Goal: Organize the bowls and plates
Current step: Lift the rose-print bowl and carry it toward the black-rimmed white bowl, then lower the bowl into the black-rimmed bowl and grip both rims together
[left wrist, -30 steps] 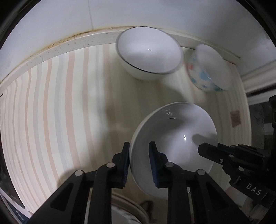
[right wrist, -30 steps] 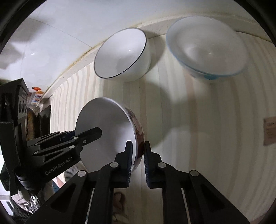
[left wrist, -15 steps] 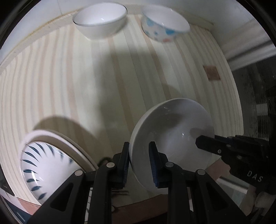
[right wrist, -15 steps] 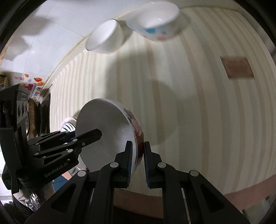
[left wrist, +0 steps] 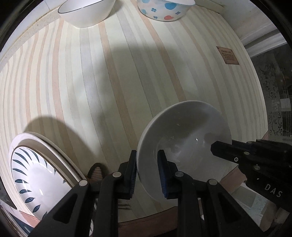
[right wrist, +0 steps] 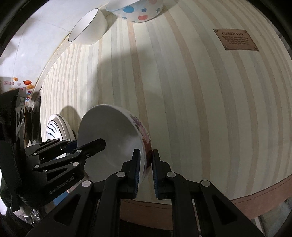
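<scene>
The pale mat with beige and grey stripes (left wrist: 113, 87) covers most of the counter, and both grippers carry one bowl above its near edge. The white ceramic bowl with a floral pattern on its outer wall (right wrist: 116, 138) is pinched on opposite sides of its rim: the left gripper (left wrist: 147, 171) has its blue pads closed on the wall nearer the plate, and the right gripper (right wrist: 146, 170) is clamped on the floral side. To do this carry well, both grips should move together and level, since pulling apart or twisting could slip the smooth rim from the pads; it should come down flat before either claw lets go. At the near left lies a white plate with dark blue leaf strokes (left wrist: 34, 175), apparently on a larger cream plate, just beside the bowl's path, so the left gripper needs room there. At the far edge stand a plain white bowl with a thin dark rim (left wrist: 85, 12) and a white bowl with blue and red spots (left wrist: 164, 9), close together and well apart from the carried bowl. A small brown label (left wrist: 227, 55) sits on the mat's right side.
</scene>
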